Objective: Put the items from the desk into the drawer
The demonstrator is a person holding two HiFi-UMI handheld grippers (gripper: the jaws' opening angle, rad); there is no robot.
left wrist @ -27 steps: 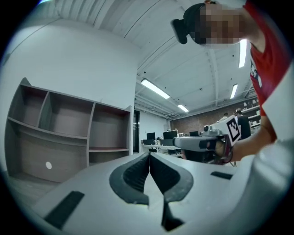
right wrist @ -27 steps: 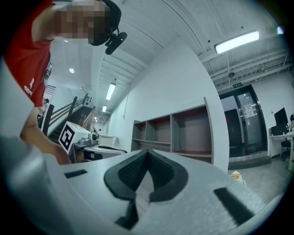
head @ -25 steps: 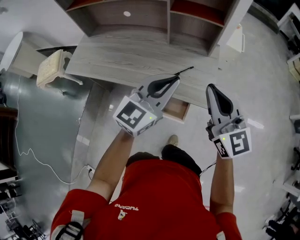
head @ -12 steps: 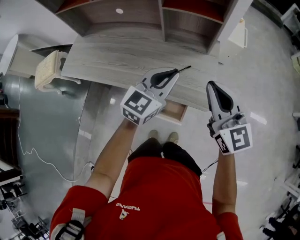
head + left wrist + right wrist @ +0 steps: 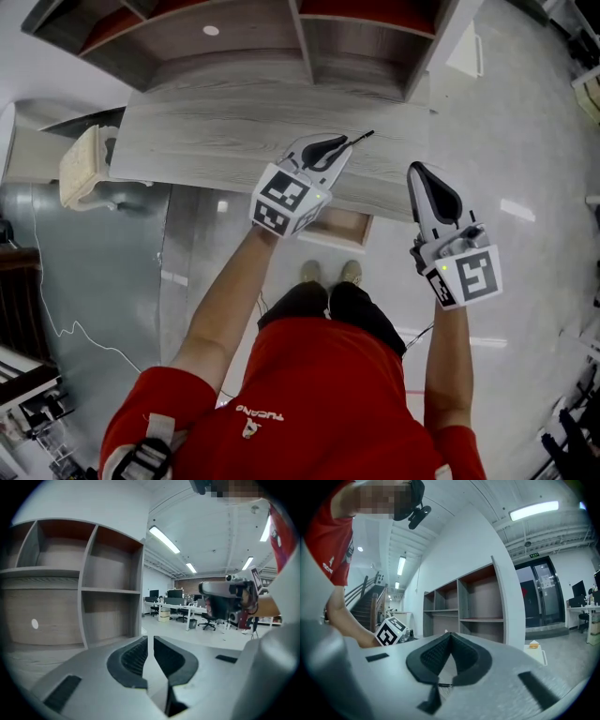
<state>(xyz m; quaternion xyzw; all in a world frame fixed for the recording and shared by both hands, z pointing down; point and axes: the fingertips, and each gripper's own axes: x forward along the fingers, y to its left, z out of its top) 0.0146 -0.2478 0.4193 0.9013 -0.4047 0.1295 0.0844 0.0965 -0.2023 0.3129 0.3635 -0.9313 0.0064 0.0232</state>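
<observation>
A thin black pen (image 5: 361,138) lies on the grey wooden desk (image 5: 216,131), right at the tip of my left gripper (image 5: 345,146). I cannot tell whether the two touch. In the left gripper view my left gripper (image 5: 150,638) is open by only a narrow slit, with nothing between the jaws. The open drawer (image 5: 339,227) pokes out under the desk's front edge, below that gripper. My right gripper (image 5: 417,171) hovers off the desk's front right corner. Seen in its own view, the right gripper (image 5: 450,633) is shut and empty.
Open shelf compartments (image 5: 234,37) stand along the back of the desk. A pale cushioned seat (image 5: 80,169) sits at the desk's left end. A white box (image 5: 466,56) stands on the floor to the right. The person's feet are on the floor just in front of the drawer.
The person has stepped closer to the desk. The left gripper has tilted and come further over the desktop, its tip still at the pen. The right gripper has barely moved.
</observation>
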